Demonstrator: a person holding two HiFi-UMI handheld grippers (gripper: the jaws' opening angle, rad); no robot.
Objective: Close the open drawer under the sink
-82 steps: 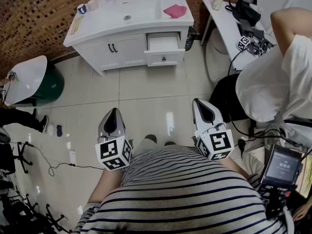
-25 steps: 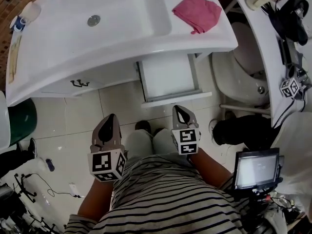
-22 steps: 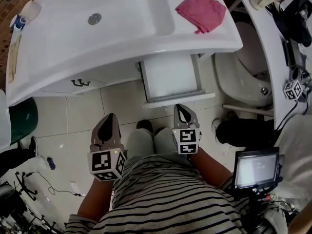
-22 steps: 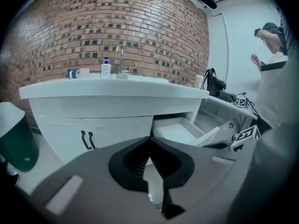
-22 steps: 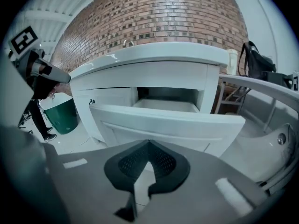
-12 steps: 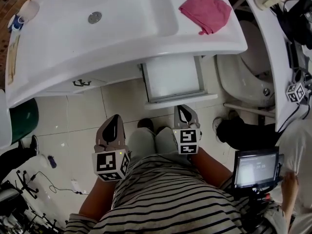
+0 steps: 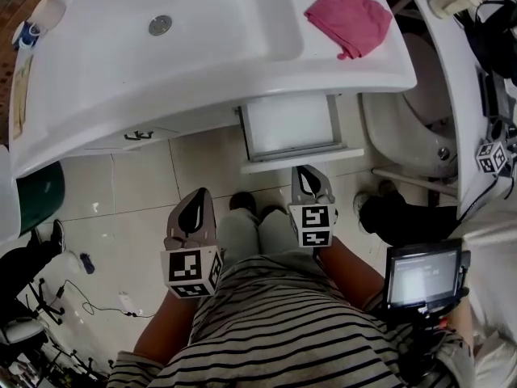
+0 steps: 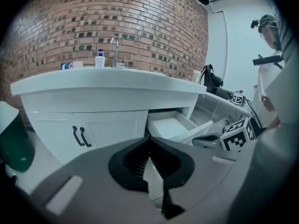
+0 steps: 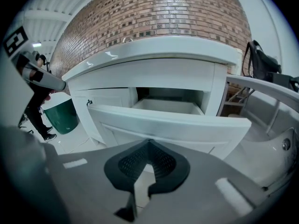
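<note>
Just in front of the drawer's front panel, the right gripper (image 7: 304, 170) points at it with its jaws pressed together and nothing between them; that white panel fills most of the right gripper view. The left gripper (image 7: 196, 194), its jaws likewise closed and empty, hangs to the left of the drawer and a little further back from it, over pale floor tiles. The drawer (image 7: 291, 126) stands pulled out from the white cabinet, its white inside showing, under the right end of the sink counter (image 7: 371, 67). Left of the drawer, two cabinet doors carry dark handles (image 7: 139, 135). Above the drawer, on the counter, lies a pink cloth (image 7: 349, 20). Far left of the drawer stands a green bin (image 7: 36, 196).
</note>
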